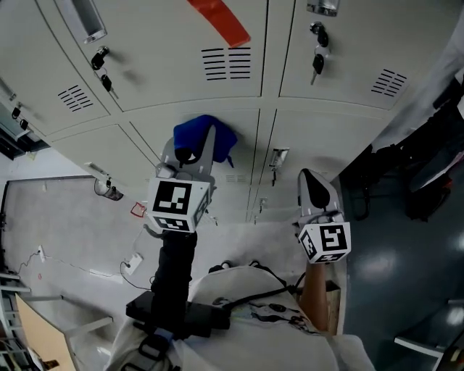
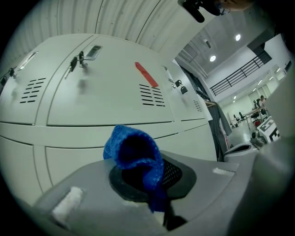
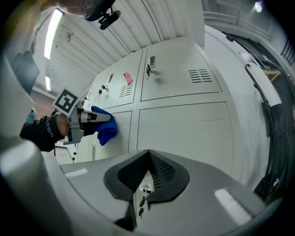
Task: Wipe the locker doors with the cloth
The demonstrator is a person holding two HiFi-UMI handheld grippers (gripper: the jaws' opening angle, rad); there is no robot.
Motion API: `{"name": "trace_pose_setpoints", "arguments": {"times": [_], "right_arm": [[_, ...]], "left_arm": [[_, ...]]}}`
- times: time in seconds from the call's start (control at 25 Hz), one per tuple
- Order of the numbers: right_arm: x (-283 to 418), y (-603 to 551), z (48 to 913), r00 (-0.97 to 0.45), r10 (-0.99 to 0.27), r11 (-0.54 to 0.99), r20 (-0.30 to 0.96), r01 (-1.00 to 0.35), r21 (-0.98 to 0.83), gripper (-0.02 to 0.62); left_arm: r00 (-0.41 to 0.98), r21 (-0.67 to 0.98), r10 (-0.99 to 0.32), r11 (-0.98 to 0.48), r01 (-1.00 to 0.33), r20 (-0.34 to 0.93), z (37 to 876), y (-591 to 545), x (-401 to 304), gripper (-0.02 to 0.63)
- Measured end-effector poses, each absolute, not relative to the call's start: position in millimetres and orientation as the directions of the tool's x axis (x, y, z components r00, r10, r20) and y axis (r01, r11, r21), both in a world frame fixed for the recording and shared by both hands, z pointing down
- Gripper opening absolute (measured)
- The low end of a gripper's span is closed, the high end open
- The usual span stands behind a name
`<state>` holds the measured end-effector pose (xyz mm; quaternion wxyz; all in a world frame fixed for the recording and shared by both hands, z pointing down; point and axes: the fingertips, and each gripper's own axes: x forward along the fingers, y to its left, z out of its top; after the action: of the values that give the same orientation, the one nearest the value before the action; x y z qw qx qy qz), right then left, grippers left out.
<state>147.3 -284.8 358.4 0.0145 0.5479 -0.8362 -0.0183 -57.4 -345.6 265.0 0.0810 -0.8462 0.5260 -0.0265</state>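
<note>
Blue cloth, soft and light, hangs bunched in the left gripper's closed jaws, close against a locker door at twelve o'clock. It probably needs a firm pinch on a thick fold. The right gripper, at three o'clock, is closed on nothing.

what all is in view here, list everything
locker doors: several, off-white, filling the upper head view
vents: three sets of slots, dark, on the upper doors
keys: at least two sets, dark, hanging from door locks
strip: one, red, on an upper door
cloth: one, blue, at a lower door
floor: dark grey, lower right
marker cubes: two, black and white, one on each gripper
left gripper: grey, jaws shut on the cloth
right gripper: grey, jaws together, nothing between them
gloved hand: one, black, holding the left gripper
</note>
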Motion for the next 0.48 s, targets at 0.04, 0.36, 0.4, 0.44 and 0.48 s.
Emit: {"name": "trace_pose_setpoints", "arguments": {"times": [0.04, 0.36, 0.4, 0.44, 0.48], "right_arm": [[145, -287, 357, -0.404, -0.915, 0.403, 0.001, -0.914, 0.046, 0.002], [133, -294, 355, -0.425, -0.905, 0.424, -0.005, -0.905, 0.041, 0.002], [132, -294, 354, -0.424, -0.905, 0.424, -0.007, -0.905, 0.043, 0.002], [132, -294, 354, -0.423, -0.906, 0.423, -0.009, -0.905, 0.044, 0.002], [132, -294, 354, -0.422, -0.907, 0.421, -0.01, -0.906, 0.044, 0.002]], "left_arm": [[0.43, -0.162, -0.902, -0.419, -0.893, -0.037, 266, -345, -69, 0.025], [0.298, -0.17, -0.953, -0.286, -0.943, -0.054, 260, -342, -150, 0.025], [0.28, -0.168, -0.958, -0.267, -0.949, -0.056, 260, -341, -160, 0.025], [0.261, -0.165, -0.964, -0.249, -0.954, -0.056, 261, -341, -169, 0.025], [0.24, -0.163, -0.969, -0.229, -0.96, -0.055, 262, -340, -179, 0.025]]}}
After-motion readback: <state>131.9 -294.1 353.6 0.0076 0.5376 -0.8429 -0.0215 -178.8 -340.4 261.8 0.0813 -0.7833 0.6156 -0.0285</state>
